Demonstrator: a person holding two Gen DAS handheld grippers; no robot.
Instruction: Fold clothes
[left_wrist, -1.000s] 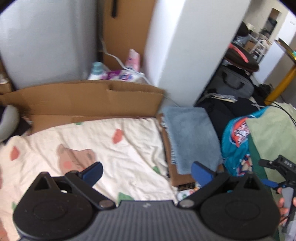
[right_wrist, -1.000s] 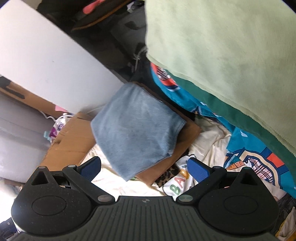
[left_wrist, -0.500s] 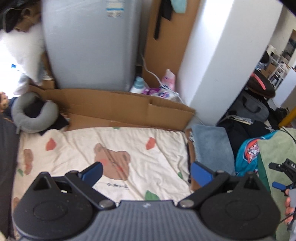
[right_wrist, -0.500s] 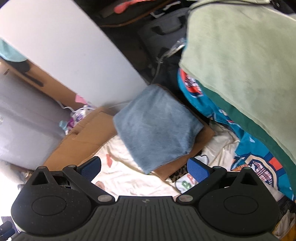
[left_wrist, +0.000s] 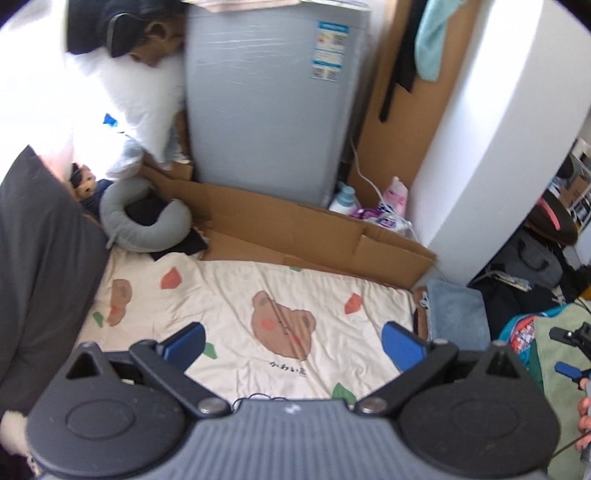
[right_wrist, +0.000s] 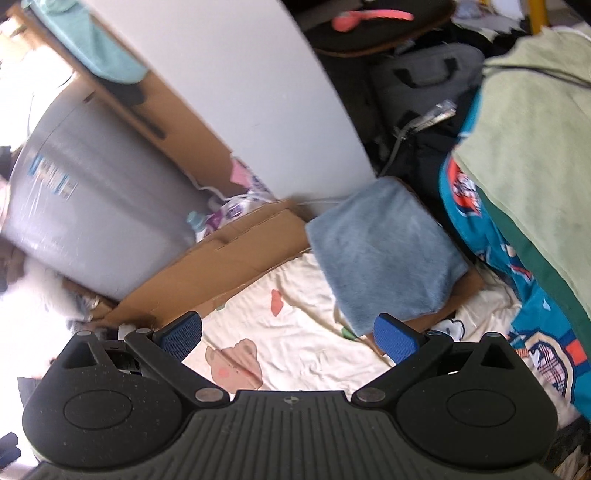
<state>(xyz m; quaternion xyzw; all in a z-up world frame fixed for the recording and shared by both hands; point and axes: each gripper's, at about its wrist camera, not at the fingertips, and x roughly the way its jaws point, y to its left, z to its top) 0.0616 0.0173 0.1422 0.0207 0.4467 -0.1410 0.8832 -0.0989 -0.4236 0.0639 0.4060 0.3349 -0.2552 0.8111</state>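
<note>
A folded blue-grey towel lies on a brown folded garment at the right end of a cream bear-print sheet. To its right lies a pile with a teal printed garment and a pale green cloth on top. My left gripper hangs open high above the sheet, holding nothing. My right gripper is open too, empty, above the sheet near the towel. The right gripper's tip shows at the right edge of the left wrist view.
A grey appliance and flattened cardboard stand behind the sheet. A white wall corner, bottles, a grey neck pillow and a person in white are nearby. Dark bags lie beyond the pile.
Both grippers have risen and pulled back. The towel and pile look smaller, and more of the sheet, the appliance and the person has come into view. Both stay open.
</note>
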